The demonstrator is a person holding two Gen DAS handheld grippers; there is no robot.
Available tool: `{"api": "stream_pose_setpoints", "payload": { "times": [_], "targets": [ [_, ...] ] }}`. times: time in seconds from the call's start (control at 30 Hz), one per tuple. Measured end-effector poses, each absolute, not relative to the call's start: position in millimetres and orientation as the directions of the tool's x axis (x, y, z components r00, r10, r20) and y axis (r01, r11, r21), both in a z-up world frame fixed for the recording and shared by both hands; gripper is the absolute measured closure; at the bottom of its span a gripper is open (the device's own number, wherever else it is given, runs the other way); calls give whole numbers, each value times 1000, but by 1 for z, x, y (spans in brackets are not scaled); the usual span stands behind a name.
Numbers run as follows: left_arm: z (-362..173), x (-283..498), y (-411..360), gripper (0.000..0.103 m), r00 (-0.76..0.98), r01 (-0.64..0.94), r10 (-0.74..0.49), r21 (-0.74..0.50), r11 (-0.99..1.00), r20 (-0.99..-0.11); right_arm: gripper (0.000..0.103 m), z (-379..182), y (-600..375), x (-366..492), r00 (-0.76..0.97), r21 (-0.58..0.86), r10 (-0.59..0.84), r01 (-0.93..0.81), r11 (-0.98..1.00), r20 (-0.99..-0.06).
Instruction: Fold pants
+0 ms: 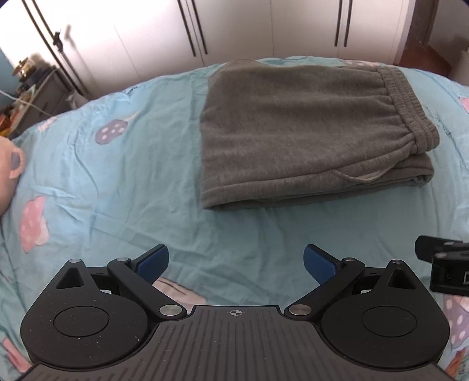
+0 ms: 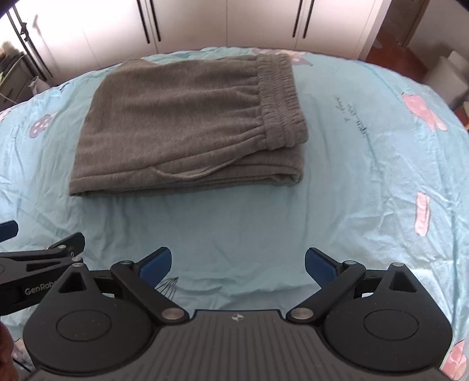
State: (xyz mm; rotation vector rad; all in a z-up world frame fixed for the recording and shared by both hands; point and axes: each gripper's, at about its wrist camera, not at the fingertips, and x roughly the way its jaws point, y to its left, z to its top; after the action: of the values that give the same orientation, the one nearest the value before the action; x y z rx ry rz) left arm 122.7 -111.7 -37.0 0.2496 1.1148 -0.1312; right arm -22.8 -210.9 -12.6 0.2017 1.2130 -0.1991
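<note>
Bed sheet (image 1: 88, 175), light blue with pink and purple mushroom prints, creased, covers the whole work surface. White wardrobe doors (image 1: 249, 26) with dark handles stand behind it at 12 o'clock.

Grey pants (image 1: 304, 132) lie folded into a compact stack on the sheet: at 1 o'clock in the left wrist view, at 11 o'clock in the right wrist view (image 2: 187, 123). Elastic waistband (image 2: 281, 99) on top, along the stack's right edge.

Left gripper (image 1: 236, 260): jaws spread wide, blue pads holding nothing, above bare sheet, well clear of the pants.

Right gripper (image 2: 238, 262): likewise wide apart and empty, near the stack's front edge, not touching it.
</note>
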Motion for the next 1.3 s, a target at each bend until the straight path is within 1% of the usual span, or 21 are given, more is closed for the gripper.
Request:
{"api": "stream_pose_setpoints", "payload": {
  "times": [0.53,1.3],
  "targets": [
    [-43,129,-106,2,413,211,21,118,970,-911,5,-21,-207,-19,316,16,-66,248,969,-946],
    [-43,126,-111,2,402,227,17,117,967,-916,5,-20,-209,-22,317,24,-57,247,969,-947]
  ]
}}
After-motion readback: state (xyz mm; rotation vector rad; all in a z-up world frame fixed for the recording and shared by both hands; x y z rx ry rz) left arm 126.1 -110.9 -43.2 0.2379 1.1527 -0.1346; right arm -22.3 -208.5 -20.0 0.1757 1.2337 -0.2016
